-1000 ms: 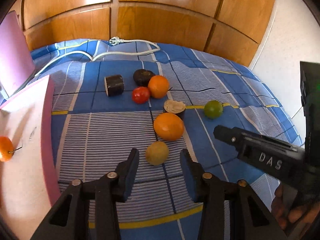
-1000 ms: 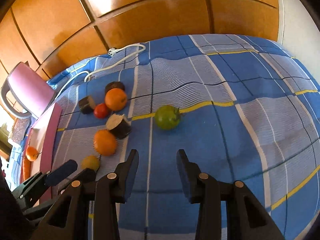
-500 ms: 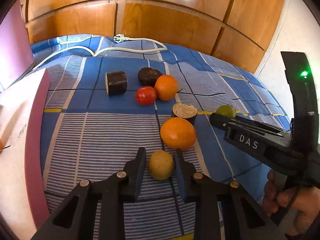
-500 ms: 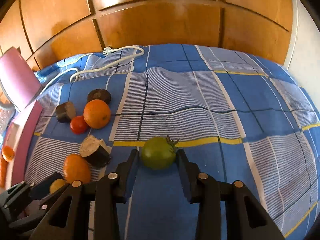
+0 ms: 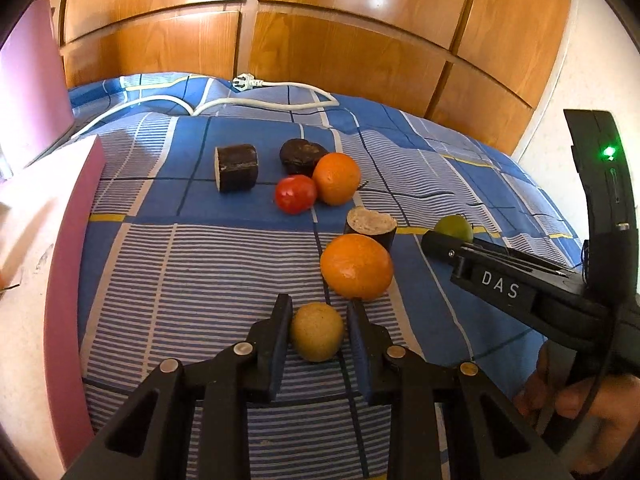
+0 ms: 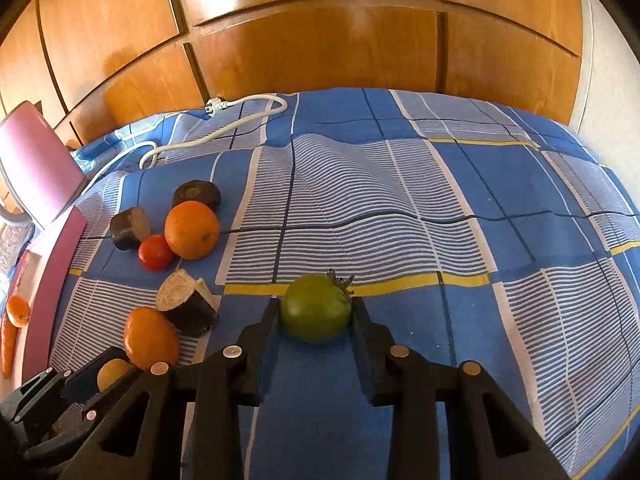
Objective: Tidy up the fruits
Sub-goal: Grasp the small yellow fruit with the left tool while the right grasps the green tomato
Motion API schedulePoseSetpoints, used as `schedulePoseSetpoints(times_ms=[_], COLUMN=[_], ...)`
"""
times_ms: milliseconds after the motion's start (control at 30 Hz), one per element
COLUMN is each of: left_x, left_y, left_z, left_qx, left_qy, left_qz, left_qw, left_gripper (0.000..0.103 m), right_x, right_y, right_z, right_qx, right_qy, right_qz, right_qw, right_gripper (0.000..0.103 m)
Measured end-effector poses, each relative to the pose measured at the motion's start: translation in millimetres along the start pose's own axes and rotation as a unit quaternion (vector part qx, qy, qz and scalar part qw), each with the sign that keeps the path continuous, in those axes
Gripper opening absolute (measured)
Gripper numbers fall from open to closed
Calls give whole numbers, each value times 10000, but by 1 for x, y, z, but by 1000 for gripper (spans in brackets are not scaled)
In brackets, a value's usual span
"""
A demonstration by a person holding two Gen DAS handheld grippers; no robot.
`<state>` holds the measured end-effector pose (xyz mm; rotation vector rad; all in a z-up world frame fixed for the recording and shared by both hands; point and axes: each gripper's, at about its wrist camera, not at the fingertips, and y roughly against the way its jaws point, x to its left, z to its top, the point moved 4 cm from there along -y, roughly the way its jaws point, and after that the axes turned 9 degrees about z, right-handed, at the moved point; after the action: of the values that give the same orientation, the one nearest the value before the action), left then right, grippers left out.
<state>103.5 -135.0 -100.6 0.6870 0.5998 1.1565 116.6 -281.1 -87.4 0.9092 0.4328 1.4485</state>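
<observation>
My left gripper (image 5: 318,316) is shut on a small yellow-brown fruit (image 5: 317,331) that rests on the blue striped bedcover (image 5: 192,264). My right gripper (image 6: 316,312) is shut on a green tomato (image 6: 316,306) with a stem, also on the cover. Near the left gripper lie a large orange (image 5: 356,266), a second orange (image 5: 336,178), a red tomato (image 5: 295,193) and three dark cut pieces (image 5: 236,167). The right gripper also shows in the left wrist view (image 5: 438,242), with the green tomato (image 5: 454,228) behind its tip.
A pink and white tray (image 5: 68,264) lies at the left; a small orange fruit (image 6: 18,310) sits on it. A white power cable (image 5: 260,98) lies at the back of the bed. Wooden cabinet doors (image 6: 320,40) stand behind.
Both grippers moved forward and closed: the left one around the yellow-brown fruit, the right one around the green tomato. The other fruits have not moved.
</observation>
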Motion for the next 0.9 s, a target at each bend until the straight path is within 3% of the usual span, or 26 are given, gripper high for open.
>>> schedulePoseSetpoints(times_ms=[533,900], left_x=[3,6], left_y=[12,34], left_z=[-7,-25], left_qx=[61,138], left_qy=[-19,-116], left_qz=[64,171], left_qw=[10000,9997], left_gripper=[25,25], right_x=[3,30], right_y=[4,32], right_z=[-3,-42], right_qx=[-1,77], right_qy=[99,539], right_qz=[-62,43], right_qw=[9999,9985], right_gripper=[33,33])
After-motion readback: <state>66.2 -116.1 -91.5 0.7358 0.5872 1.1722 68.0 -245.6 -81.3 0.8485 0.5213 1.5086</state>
